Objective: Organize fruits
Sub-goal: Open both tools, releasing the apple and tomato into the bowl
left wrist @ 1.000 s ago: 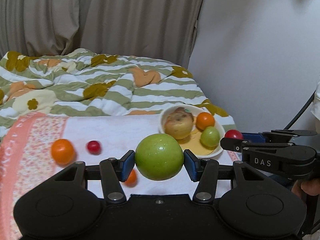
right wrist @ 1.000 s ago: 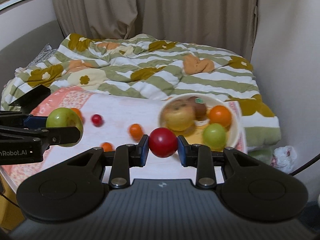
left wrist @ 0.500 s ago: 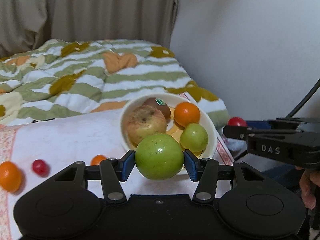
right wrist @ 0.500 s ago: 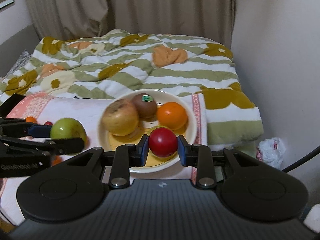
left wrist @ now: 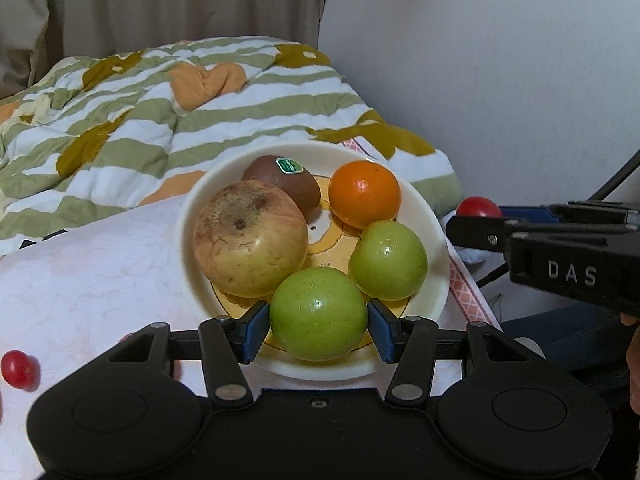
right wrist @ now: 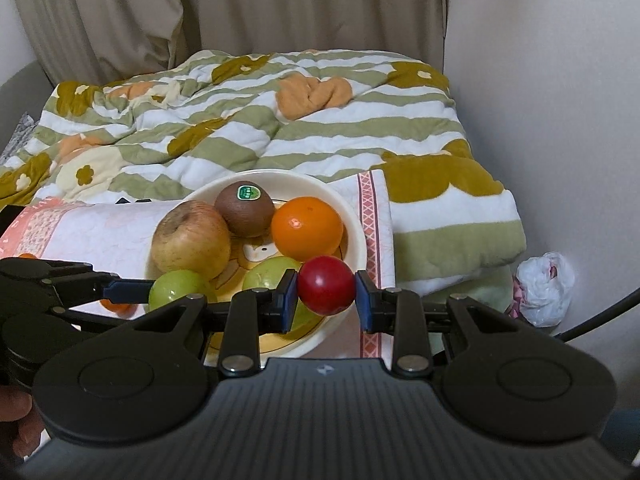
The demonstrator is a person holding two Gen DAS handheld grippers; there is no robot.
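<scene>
Left gripper point(left wrist: 319, 327): jaws opening around the near green apple point(left wrist: 319, 314); small gaps show at both blue pads, so the fruit seems to rest in the bowl point(left wrist: 438, 280).
Right gripper point(right wrist: 326, 301): clamped on the red fruit point(right wrist: 326, 290), held over the bowl's near right rim.
Bowl contents, left to right: russet apple point(left wrist: 250, 238), kiwi point(left wrist: 284, 188) with a green sticker behind it, near green apple in front, orange point(left wrist: 365, 194), second green apple point(left wrist: 387, 266).
Step in hand: my read, left hand is releasing its apple; the red fruit goes in next.
Next move calls for: left gripper backing off without nudging the pile; the right needs a free gap, and the bowl looks crowded.
Loose fruit: small red one point(left wrist: 18, 369) on the cloth at far left.
Surface: pale pink-bordered cloth point(left wrist: 80, 272).
Room: striped floral quilt point(right wrist: 256, 120), beige curtain point(right wrist: 240, 8), white wall on the right.
</scene>
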